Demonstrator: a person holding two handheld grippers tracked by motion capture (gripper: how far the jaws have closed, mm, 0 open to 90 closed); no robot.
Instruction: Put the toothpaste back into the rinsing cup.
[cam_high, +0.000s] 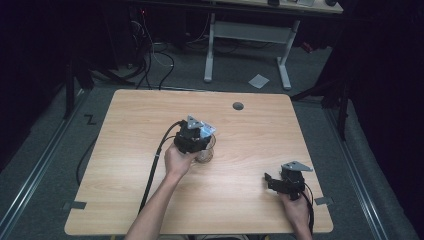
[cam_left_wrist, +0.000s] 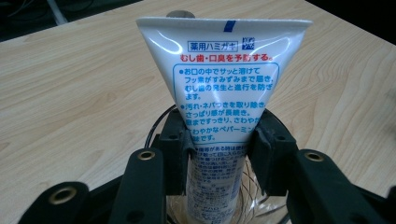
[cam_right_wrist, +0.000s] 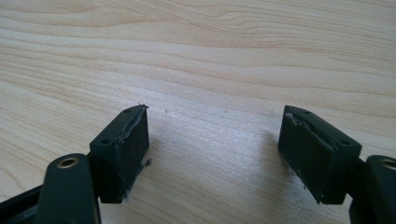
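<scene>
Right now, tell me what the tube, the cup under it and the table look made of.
Tube: glossy white plastic, by its sheen and flat crimped end. Cup: clear glass or hard plastic; the tube shows through its wall. Table: matte light wood-look top, probably laminate, with printed-looking grain.

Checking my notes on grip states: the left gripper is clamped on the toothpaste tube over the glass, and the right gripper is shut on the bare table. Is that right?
Not quite. The left gripper is clamped on the toothpaste tube over the glass, but the right gripper is open, jaws wide apart over the table, as the right gripper view shows.
</scene>
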